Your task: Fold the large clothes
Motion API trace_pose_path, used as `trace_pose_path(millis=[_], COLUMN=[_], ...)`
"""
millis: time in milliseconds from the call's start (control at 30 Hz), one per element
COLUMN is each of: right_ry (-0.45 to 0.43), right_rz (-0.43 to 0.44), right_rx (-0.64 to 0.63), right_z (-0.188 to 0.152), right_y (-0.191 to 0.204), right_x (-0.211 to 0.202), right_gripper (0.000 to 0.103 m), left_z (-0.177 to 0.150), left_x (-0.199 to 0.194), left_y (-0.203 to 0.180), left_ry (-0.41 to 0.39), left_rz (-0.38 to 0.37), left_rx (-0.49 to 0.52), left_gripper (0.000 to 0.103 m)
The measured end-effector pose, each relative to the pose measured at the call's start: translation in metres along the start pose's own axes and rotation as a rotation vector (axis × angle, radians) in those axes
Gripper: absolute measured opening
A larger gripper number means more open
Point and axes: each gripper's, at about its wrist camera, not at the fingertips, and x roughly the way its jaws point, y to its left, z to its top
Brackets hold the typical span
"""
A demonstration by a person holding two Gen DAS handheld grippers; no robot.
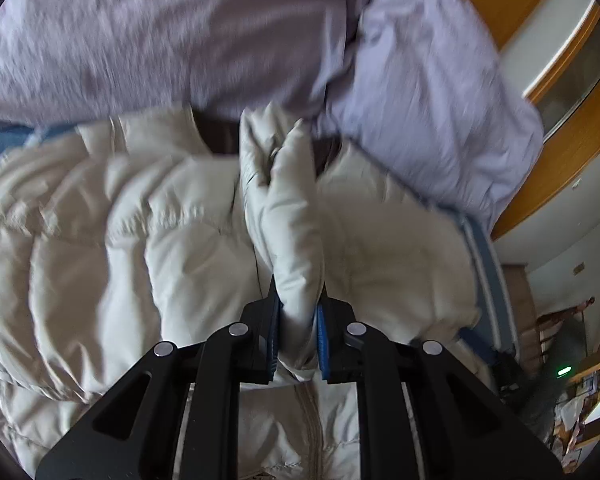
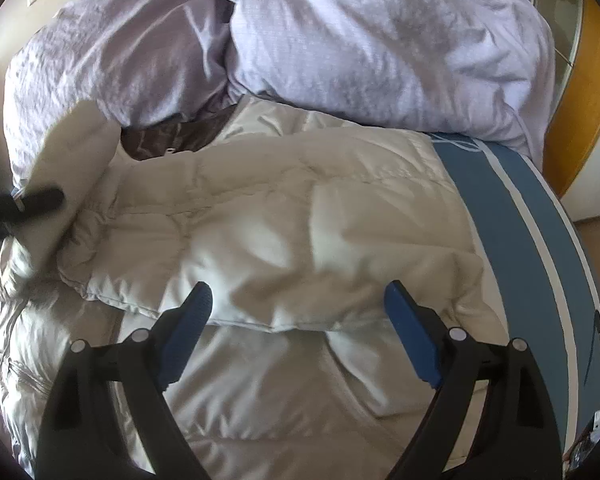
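Soft daylight all over, nothing harsh. Left wrist view is pretty smeared with motion blur, especially the rumpled lilac cotton duvet (image 1: 172, 36). Right wrist view is sharper, with bright sheen patches on the puffy cream quilted jacket (image 2: 284, 216). Heavy fisheye bending and black vignette corners on both.

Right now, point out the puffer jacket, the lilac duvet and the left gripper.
puffer jacket (image 2: 300, 216), right wrist view, folded quilted panel.
lilac duvet (image 2: 380, 40), right wrist view, bunched top.
left gripper (image 1: 298, 336), left wrist view, midway between fingertips, on clamped fabric.
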Motion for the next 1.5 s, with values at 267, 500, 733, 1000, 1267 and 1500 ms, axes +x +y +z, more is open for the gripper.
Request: trace_pose_path(millis=[267,500,733,1000,1267,1500], right_ry=[0.003,-0.028,-0.042,-0.004,0.036,0.114], right_rz=[0.002,0.049,0.213,0.294,0.287,0.233], right_rx=[0.045,0.064,0.041,-0.069,-0.077,-0.071], right_z=[0.001,0.010,0.032,0.036,0.032,0.016], right_y=[-0.008,0.002,0.040,0.098,0.108,0.099], right_x=[-0.001,-0.011,-0.020,-0.014,0.001,0.033], right_gripper=[0.088,0.088,0.062,0.028,0.027,0.021], left_z=[-0.018,-0.024,-0.029,-0.030,-0.022,-0.017], left_x=[0.021,-0.004,-0.030,-0.044,-0.045,-0.032], left_y=[-0.005,-0.018,0.023,0.072,0.081,0.089], left_ry=[0.075,0.053,0.013,-0.004,-0.015,0.007], left_rz=[0.032,-0.005,0.123,0.251,0.298,0.325], left_rx=[0.019,0.089,0.076,0.027,0.040,0.043], left_gripper=[0.037,0.082,0.082,0.082,0.082,0.082])
